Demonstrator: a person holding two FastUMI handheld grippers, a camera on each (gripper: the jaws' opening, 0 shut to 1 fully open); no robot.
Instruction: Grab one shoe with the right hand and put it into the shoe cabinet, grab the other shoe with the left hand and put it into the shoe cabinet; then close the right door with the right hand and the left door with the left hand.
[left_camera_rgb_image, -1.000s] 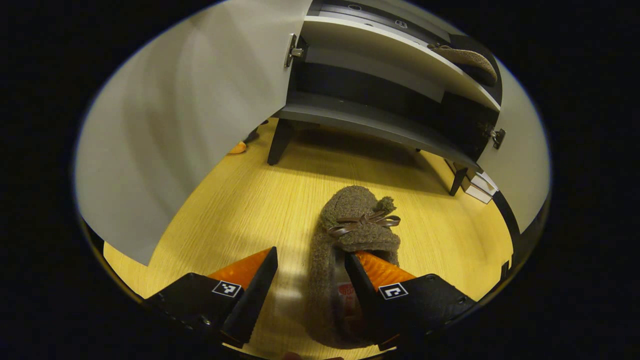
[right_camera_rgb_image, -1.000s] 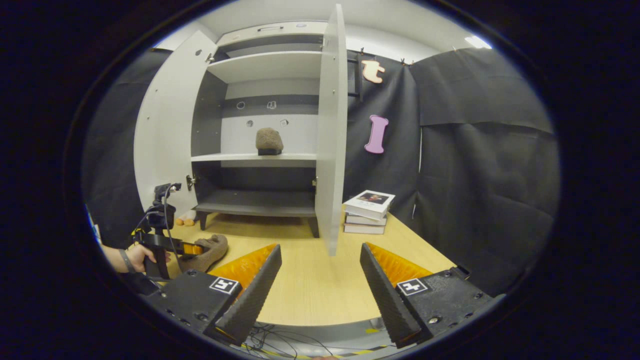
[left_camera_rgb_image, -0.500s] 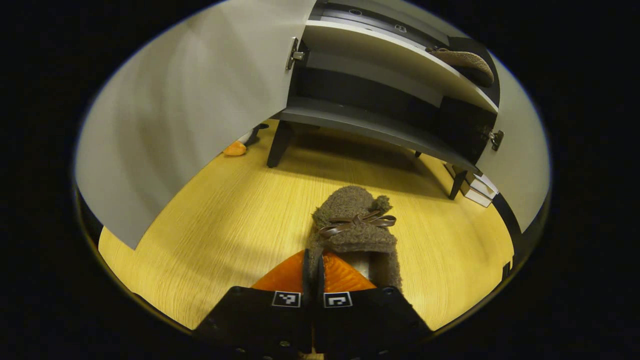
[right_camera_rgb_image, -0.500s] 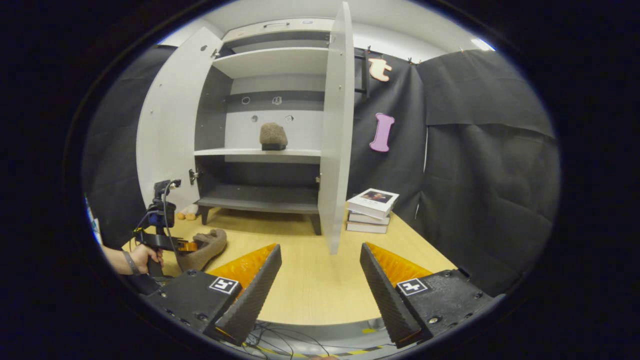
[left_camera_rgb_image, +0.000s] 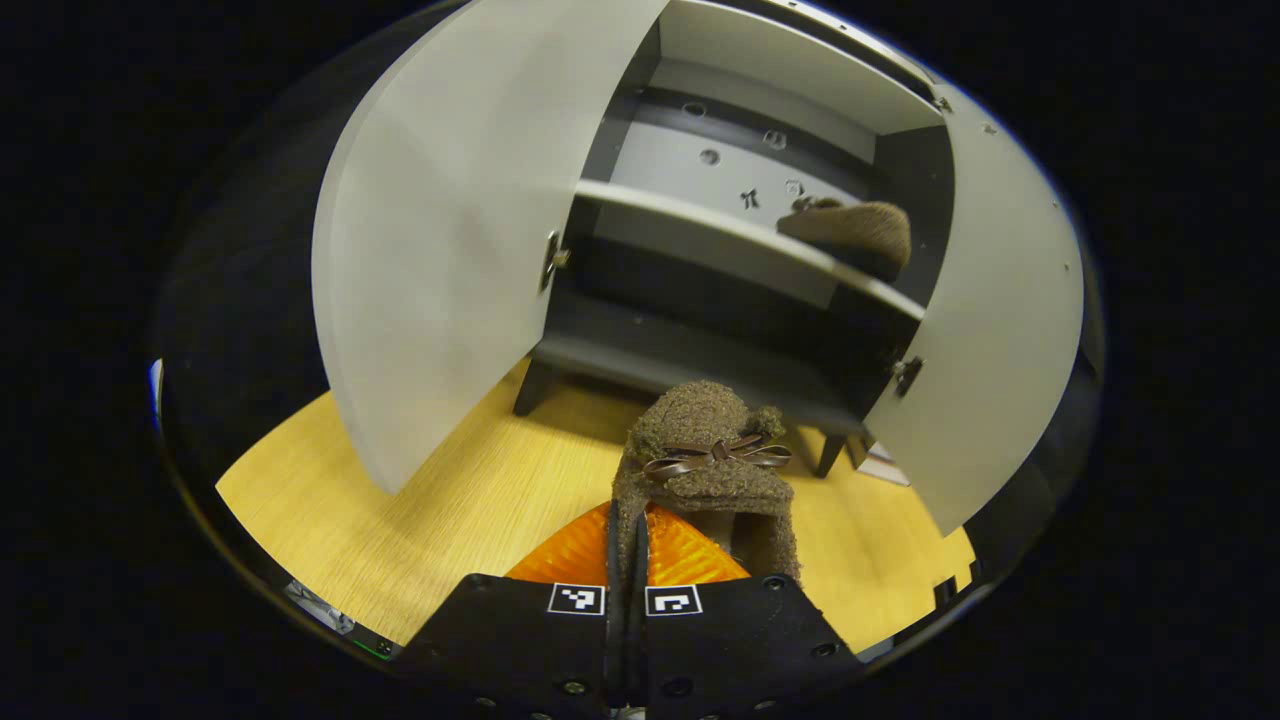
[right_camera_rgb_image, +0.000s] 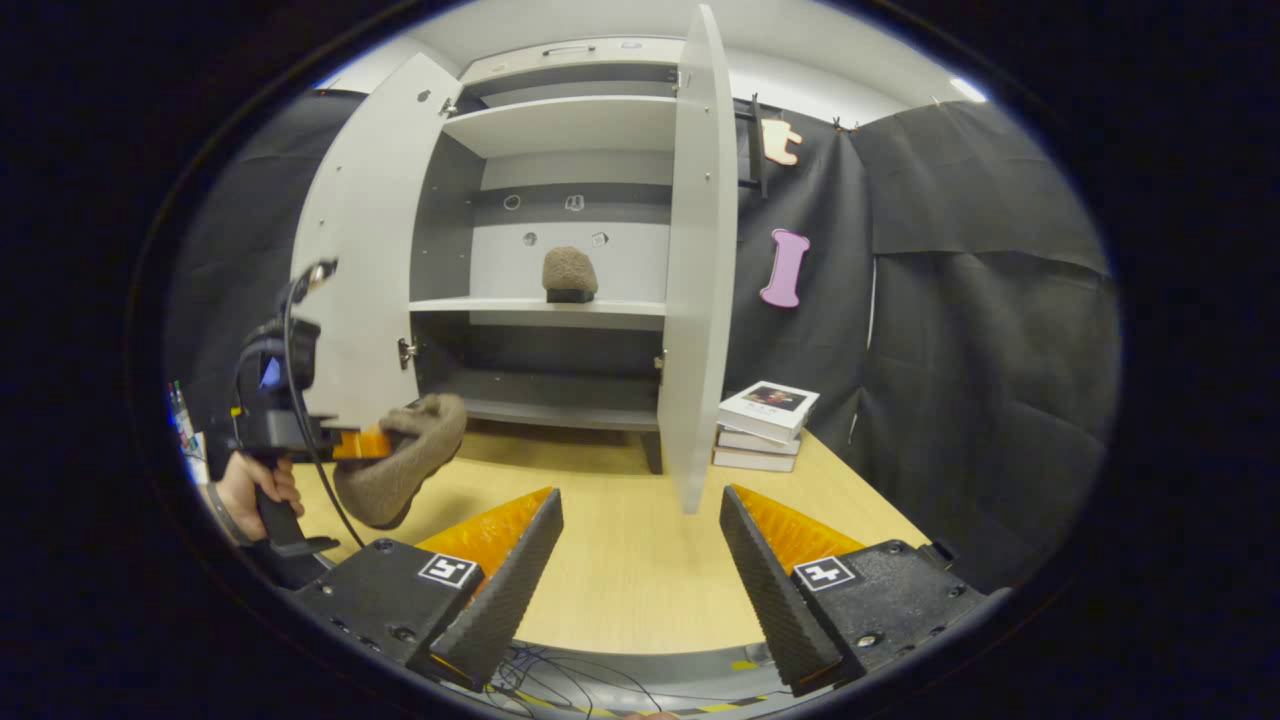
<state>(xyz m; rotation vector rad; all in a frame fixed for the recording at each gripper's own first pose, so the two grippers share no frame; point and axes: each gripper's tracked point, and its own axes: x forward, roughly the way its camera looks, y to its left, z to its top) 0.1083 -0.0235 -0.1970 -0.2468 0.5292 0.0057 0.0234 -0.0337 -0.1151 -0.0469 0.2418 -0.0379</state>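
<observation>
Shoe (right_camera_rgb_image: 400, 465) hangs at the far left of the right gripper view, off the floor, pinched by the left gripper (right_camera_rgb_image: 350, 443), which a hand (right_camera_rgb_image: 248, 485) carries in front of the left door (right_camera_rgb_image: 355, 290). In the left gripper view the two orange fingers (left_camera_rgb_image: 575, 550) press together on the side wall of the shoe (left_camera_rgb_image: 710, 450) near its heel, with the toe and its bow pointing at the cabinet (left_camera_rgb_image: 700, 330). Only a thin strip of fuzzy collar is clamped, so I judge the shoe may sag or swing; a slow, level carry would keep it from slipping out.

Moving right, the cabinet's middle shelf (right_camera_rgb_image: 540, 305) already bears the other shoe (right_camera_rgb_image: 569, 275), towards its right half. The free space lies to the left of that shoe, so the held one should go in toe first there, clearing the left door's edge, and be let go only once its sole rests flat.

Further right, the right door (right_camera_rgb_image: 700, 270) stands open, edge-on. The right gripper (right_camera_rgb_image: 640, 560) hovers low over the floor (right_camera_rgb_image: 640, 590), fingers spread wide and empty, ready for that door.
</observation>
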